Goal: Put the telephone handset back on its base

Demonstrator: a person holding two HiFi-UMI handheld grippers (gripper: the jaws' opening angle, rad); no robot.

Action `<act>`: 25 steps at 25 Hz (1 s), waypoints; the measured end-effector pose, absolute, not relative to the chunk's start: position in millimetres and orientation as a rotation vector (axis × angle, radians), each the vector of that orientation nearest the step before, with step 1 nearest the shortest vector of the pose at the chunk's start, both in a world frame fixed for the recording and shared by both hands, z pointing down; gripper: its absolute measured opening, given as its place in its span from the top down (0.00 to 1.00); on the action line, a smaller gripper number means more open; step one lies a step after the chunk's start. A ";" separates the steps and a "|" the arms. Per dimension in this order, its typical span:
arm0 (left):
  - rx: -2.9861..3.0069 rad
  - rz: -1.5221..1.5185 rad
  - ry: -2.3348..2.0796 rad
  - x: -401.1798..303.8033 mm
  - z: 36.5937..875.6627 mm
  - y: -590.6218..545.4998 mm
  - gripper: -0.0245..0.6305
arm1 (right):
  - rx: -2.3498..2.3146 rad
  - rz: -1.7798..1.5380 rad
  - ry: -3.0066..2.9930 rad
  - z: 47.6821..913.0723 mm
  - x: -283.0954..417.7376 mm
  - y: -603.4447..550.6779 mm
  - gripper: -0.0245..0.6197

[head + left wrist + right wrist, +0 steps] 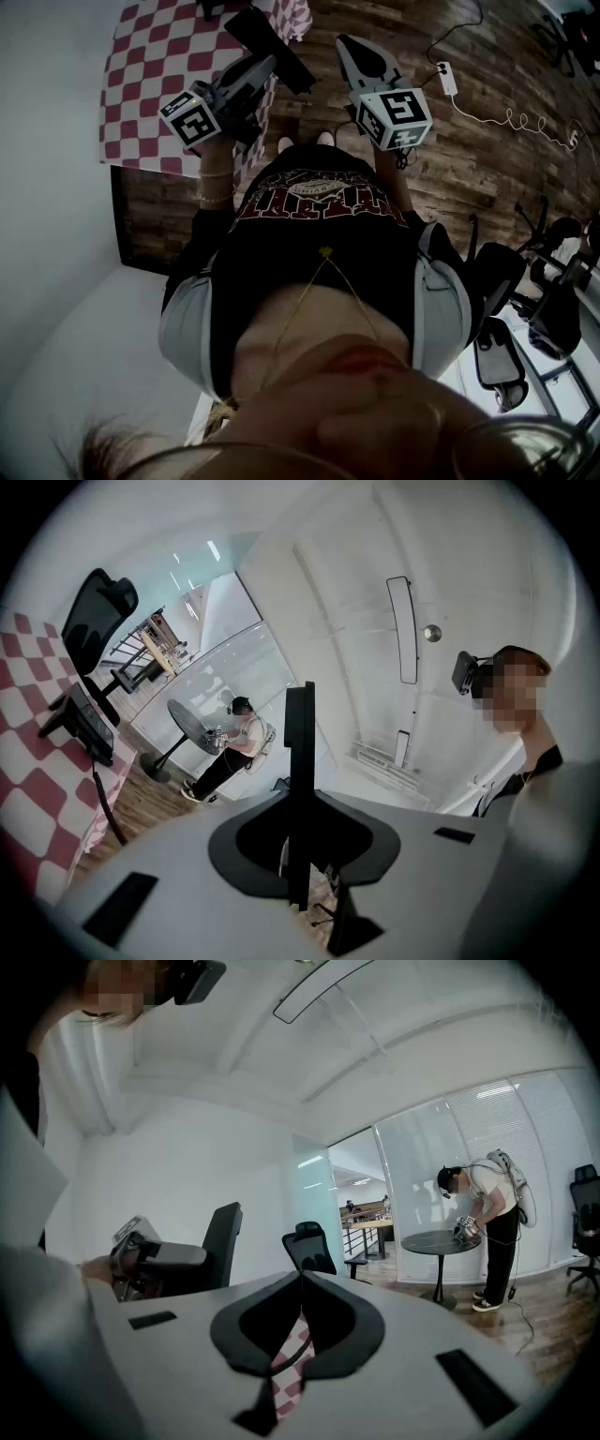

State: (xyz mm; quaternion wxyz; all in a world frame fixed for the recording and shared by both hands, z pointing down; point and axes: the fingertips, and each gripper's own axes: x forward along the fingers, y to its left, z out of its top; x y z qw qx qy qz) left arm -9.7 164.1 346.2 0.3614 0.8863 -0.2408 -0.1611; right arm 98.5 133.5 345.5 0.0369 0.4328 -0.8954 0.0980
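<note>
Near the edge of the red-and-white checked bench (141, 75) the person holds both tools up in front of the body, and the head view looks down mostly on the person's own dark shirt and the wood floor (487, 159). The left gripper (299, 705) has its jaws pressed together into one thin dark line and nothing is held between them. The right gripper (301, 1279) has its jaws meeting at the tips as well; only the checked cloth shows through the narrow gap lower down, so it is empty too. The telephone handset and its base do not appear in any view, so I cannot say where they lie; probably they are on the bench outside the pictures, and the task seems not yet begun. A handset of this kind is likely light, stiff and made of smooth plastic, so it may slip. I think the best place to take hold is the narrow middle of the handle, between the ear end and the mouth end, with the jaws across its width. If it has a cord, the cord may pull it sideways. Another person (487, 1208) stands at a round table (441, 1241) well apart from the bench, and a white power strip (448, 77) lies on the floor.
</note>
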 end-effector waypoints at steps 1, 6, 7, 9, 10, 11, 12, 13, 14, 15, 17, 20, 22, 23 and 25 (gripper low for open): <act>2.284 -0.417 -0.622 -9.9 345.8 163.5 0.84 | 1.323 0.300 -2.752 345.4 97.9 132.4 0.93; 2.273 -0.425 -0.643 -10.7 346.5 161.7 0.84 | 1.310 0.308 -2.779 344.2 98.3 131.0 0.93; 2.270 -0.429 -0.652 -11.4 347.4 161.5 0.84 | 1.307 0.311 -2.782 344.6 98.6 131.1 0.93; 2.266 -0.439 -0.674 -13.4 349.5 161.0 0.84 | 1.295 0.316 -2.781 347.0 98.6 131.1 0.93; 2.265 -0.442 -0.683 -13.9 350.5 160.6 0.84 | 1.288 0.317 -2.780 348.4 98.8 130.8 0.93; 2.266 -0.443 -0.690 -13.6 351.5 160.1 0.84 | 1.281 0.318 -2.780 349.5 99.5 130.4 0.93; 2.266 -0.441 -0.694 -12.5 352.7 159.8 0.84 | 1.277 0.320 -2.780 350.4 100.9 130.1 0.93; 2.267 -0.436 -0.697 -10.6 353.8 159.7 0.84 | 1.274 0.322 -2.781 351.1 103.2 130.1 0.93; 2.267 -0.431 -0.701 -8.2 354.7 159.5 0.84 | 1.272 0.324 -2.782 351.6 106.0 130.1 0.93; 2.268 -0.427 -0.705 -5.7 355.5 159.1 0.84 | 1.270 0.326 -2.783 352.1 109.2 130.0 0.93; 2.268 -0.425 -0.717 -1.4 356.8 157.7 0.84 | 1.266 0.325 -2.783 353.0 115.0 129.5 0.93; 2.255 -0.443 -0.740 3.2 359.4 156.1 0.84 | 1.254 0.320 -2.784 355.5 122.3 129.7 0.93; 2.232 -0.469 -0.751 4.5 361.4 156.3 0.84 | 1.242 0.323 -2.787 357.2 125.5 131.0 0.93; 2.220 -0.480 -0.754 4.0 362.9 156.8 0.84 | 1.237 0.326 -2.788 358.3 126.0 131.9 0.93; 2.206 -0.488 -0.758 1.0 366.4 157.8 0.84 | 1.231 0.333 -2.791 361.2 125.1 133.1 0.93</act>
